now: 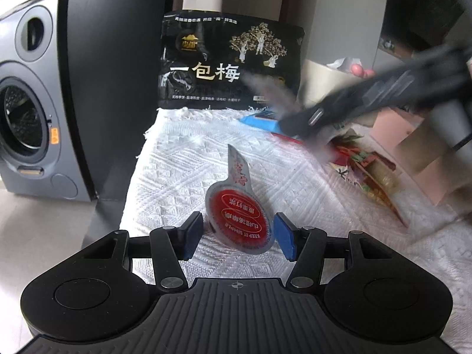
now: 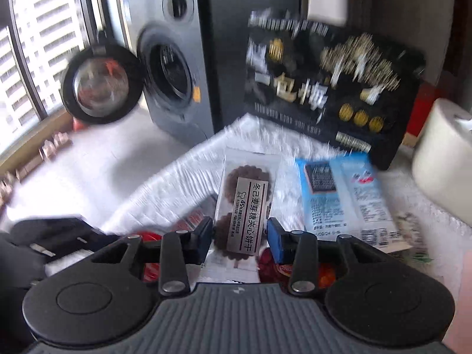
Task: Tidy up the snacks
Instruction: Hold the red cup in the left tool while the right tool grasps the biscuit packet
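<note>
The left gripper [image 1: 239, 236] held a red jelly cup [image 1: 240, 224]; the right gripper [image 2: 239, 236] pinched a biscuit pack [image 2: 244, 206]. Sorting was underway. Next, each likely needs carrying to its group.

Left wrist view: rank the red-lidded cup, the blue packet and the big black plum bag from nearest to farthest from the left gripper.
1. Red-lidded cup: between the left gripper fingers.
2. Blue packet: farther back on the white cloth, right of centre.
3. Black plum bag: upright at the cloth's far edge.

Snacks on cloth [image 1: 183, 177]
Plum bag [image 1: 231, 65] upright behind; jelly cup [image 1: 239, 215] in front; washing machine [image 1: 29, 103] left.
</note>
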The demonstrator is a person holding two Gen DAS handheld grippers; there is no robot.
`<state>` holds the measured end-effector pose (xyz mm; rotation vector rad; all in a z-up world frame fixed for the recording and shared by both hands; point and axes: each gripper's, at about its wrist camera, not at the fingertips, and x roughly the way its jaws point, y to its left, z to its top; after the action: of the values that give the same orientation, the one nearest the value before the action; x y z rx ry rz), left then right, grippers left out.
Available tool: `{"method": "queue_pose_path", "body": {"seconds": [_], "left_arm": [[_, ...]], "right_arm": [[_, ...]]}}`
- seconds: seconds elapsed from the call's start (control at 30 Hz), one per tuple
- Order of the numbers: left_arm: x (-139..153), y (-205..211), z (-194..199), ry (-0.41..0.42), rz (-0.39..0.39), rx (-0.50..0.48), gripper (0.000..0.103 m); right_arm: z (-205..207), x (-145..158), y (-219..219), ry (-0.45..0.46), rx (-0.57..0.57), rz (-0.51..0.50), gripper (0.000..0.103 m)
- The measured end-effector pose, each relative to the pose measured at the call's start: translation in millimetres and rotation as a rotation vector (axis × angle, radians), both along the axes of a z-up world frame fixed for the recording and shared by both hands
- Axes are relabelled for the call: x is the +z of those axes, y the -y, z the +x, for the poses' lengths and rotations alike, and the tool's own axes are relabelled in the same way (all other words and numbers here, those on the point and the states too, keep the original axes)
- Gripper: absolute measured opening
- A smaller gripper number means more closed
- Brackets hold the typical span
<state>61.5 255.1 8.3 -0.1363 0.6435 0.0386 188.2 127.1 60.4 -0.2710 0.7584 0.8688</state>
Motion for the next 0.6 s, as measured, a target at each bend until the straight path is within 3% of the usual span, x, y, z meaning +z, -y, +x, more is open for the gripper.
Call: {"method": "queue_pose_path", "body": {"seconds": [0.13, 0.23, 0.4, 0.6], "left_arm": [[1, 8, 4, -0.018, 0.05, -0.002, 0.059], [2, 13, 8, -0.035, 0.085, 0.002, 0.06], [9, 18, 14, -0.032, 0.098, 0.022, 0.058], [20, 26, 13, -0.041, 0.185, 0.069, 0.058]], "right_arm": [[-16, 31, 35, 0.038, -0.004, 0.057, 0.039], [-27, 37, 60, 0.037, -0.012, 0.044, 0.039], [-45, 15, 78, 0.004, -0.009, -0.064, 0.039], [-64, -21, 95, -0.006, -0.032, -0.12, 0.041]]}}
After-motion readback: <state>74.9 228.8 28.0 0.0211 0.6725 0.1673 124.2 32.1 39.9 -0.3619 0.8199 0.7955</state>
